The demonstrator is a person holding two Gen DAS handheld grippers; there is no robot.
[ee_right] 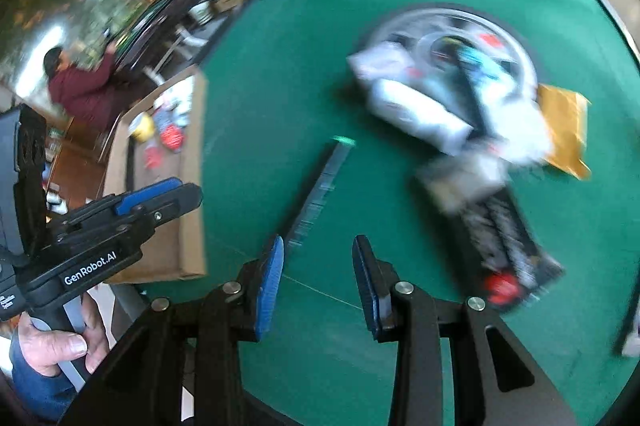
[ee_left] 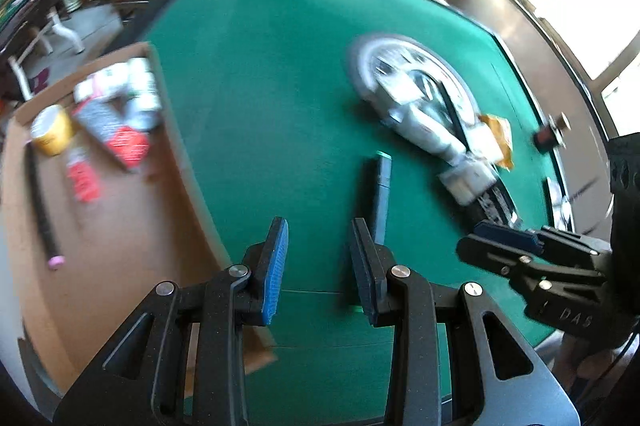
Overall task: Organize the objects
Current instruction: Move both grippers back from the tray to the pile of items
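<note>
1. Partway, I judge: the cardboard box (ee_left: pixel 120 226) at the desk's (ee_left: pixel 260 85) left edge already holds a yellow cup (ee_left: pixel 50 133), packets and a dark stick.
2. Left: a heaped round tray (ee_left: pixel 368 57), a dark pen (ee_left: pixel 380 193) just ahead.
3. My left hand-held gripper (ee_left: pixel 318 250) and right hand-held gripper (ee_right: pixel 316 266) stand parted, empty.

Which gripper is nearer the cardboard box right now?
Left. The left gripper hovers over the green table beside the cardboard box, near its edge. The right gripper sits on the left gripper's far side, further from the box and closer to the cluttered plate.
</note>
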